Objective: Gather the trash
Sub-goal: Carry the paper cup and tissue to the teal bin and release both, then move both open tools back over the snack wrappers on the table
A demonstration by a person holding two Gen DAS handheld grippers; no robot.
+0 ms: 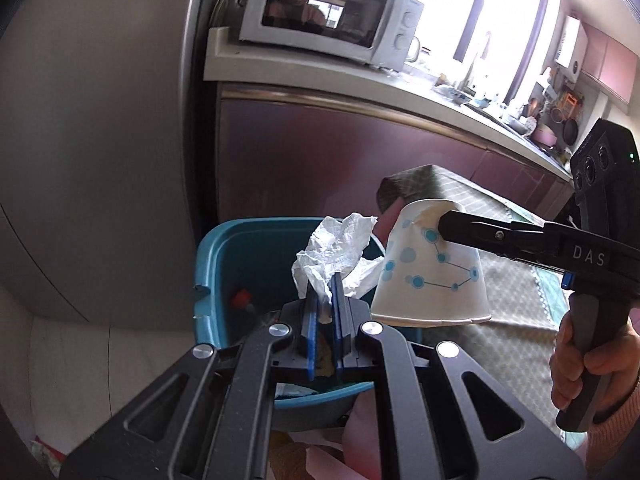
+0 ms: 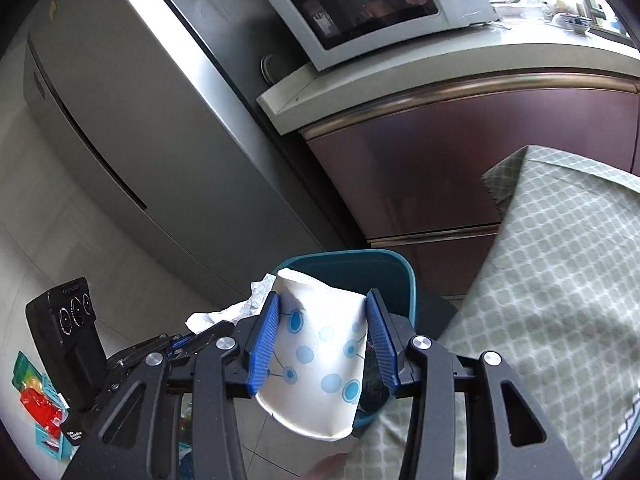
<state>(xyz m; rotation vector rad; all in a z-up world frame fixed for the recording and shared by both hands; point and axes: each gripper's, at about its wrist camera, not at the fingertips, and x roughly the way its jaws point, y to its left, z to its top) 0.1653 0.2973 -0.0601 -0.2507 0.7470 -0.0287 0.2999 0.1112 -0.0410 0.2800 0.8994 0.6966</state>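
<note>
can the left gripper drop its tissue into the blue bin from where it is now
Probably yes. The left gripper holds the tissue above the bin, nothing between them; the cup sits off to the side.

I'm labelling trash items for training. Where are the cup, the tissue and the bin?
cup (image 2: 320,344), right wrist view, on its dotted side wall between the fingers.
tissue (image 1: 336,248), left wrist view, on its crumpled middle.
bin (image 1: 248,240), left wrist view, on its inner back wall.
</note>
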